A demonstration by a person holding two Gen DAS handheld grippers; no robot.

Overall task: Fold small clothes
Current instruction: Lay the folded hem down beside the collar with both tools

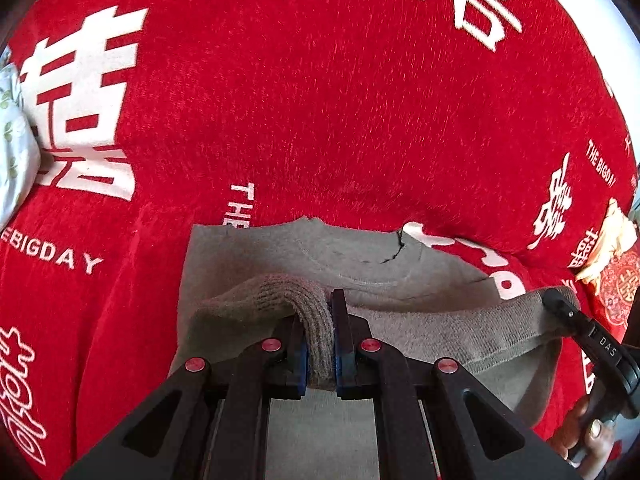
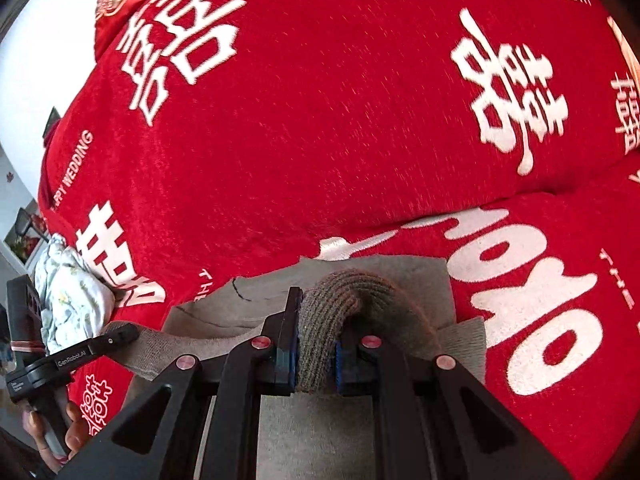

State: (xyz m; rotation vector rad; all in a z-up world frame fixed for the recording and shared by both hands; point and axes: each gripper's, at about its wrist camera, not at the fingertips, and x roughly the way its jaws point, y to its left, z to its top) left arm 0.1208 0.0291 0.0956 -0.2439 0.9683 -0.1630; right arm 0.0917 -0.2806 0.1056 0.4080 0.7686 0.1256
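The left hand-held gripper (image 1: 320,344) and the right hand-held gripper (image 2: 316,350) each clamp the ribbed hem of the small grey knitted sweater (image 1: 360,256), low in each frame. The sweater lies on the red fleece blanket with white characters (image 1: 320,100), its neckline pointing toward the top of the frame.

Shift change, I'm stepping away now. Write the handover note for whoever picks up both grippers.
Left gripper: shut on the ribbed hem of the grey sweater.
Right gripper: shut on the same hem, further along.
The sweater lies flat on the red blanket, neckline on the far side.
Done: hem lifted and carried partway toward the neckline.
Left: lay the hem down, release, finish folding. A floral cloth sits to the left.
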